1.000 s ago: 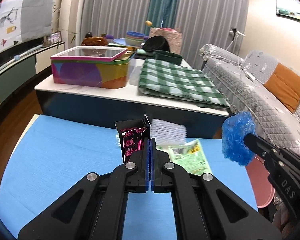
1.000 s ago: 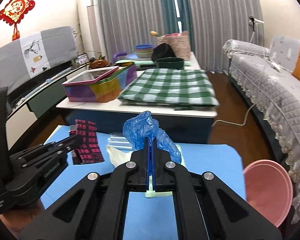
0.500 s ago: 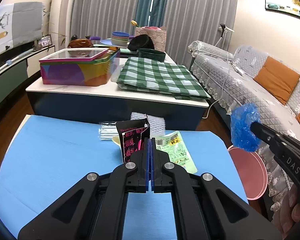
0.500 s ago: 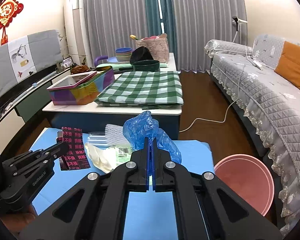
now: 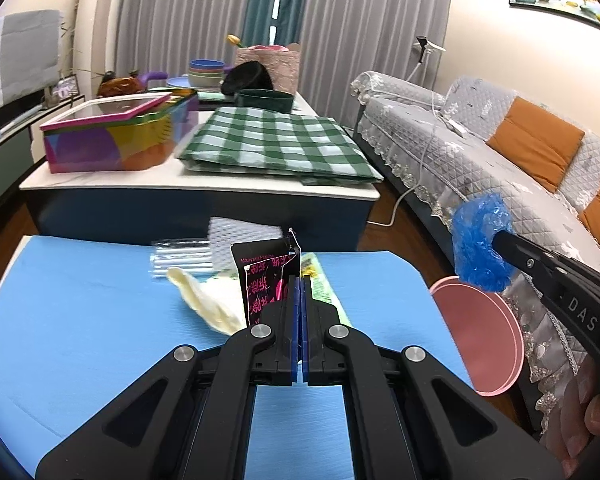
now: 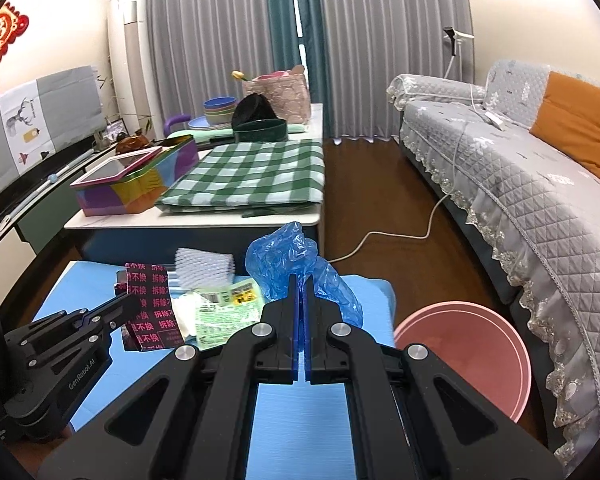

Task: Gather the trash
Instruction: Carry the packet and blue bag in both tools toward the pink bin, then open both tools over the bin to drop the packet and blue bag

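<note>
Blue plastic bag (image 6: 296,264), clamped in the right gripper (image 6: 300,280), has swung toward the pink bin (image 6: 468,352) at four o'clock; the left gripper (image 5: 300,280) follows, pinching its black packet (image 5: 266,276), both nearly ready to drop.

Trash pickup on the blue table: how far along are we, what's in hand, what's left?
Done: nothing visibly lies in the pink bin yet.

In hand: the left hand-held gripper is shut on the black packet; the right hand-held gripper is shut on the blue plastic bag.

Left on the blue table: white foam net, green wrapper, cream glove, clear sleeve.
</note>
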A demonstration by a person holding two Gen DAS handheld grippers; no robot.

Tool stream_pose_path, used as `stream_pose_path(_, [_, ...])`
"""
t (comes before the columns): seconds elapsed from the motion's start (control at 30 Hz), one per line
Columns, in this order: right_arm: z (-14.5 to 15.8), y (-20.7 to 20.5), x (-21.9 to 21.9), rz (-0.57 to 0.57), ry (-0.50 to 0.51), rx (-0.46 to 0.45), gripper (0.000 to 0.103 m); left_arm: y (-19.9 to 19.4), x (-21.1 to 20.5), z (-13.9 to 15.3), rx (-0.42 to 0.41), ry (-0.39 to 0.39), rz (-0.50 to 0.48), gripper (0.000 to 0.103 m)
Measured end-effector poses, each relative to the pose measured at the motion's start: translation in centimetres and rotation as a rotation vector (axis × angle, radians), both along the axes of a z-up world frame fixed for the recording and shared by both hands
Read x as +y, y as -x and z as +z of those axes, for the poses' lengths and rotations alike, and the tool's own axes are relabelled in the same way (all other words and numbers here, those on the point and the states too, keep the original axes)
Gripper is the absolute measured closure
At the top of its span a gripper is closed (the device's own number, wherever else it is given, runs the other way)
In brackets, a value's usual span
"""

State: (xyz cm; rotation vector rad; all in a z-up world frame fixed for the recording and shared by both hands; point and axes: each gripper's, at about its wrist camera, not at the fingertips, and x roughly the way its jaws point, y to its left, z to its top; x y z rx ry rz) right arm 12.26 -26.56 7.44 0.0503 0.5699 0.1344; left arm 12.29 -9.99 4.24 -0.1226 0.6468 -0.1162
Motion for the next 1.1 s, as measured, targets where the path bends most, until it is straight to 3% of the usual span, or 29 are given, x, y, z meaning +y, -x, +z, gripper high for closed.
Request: stream_pose_path(1.1, [-4.5, -1.4, -13.4, -0.221, -0.016, 0.07, 0.102, -3.3, -15.2, -4.1, 0.028, 0.032, -0.264, 0.103])
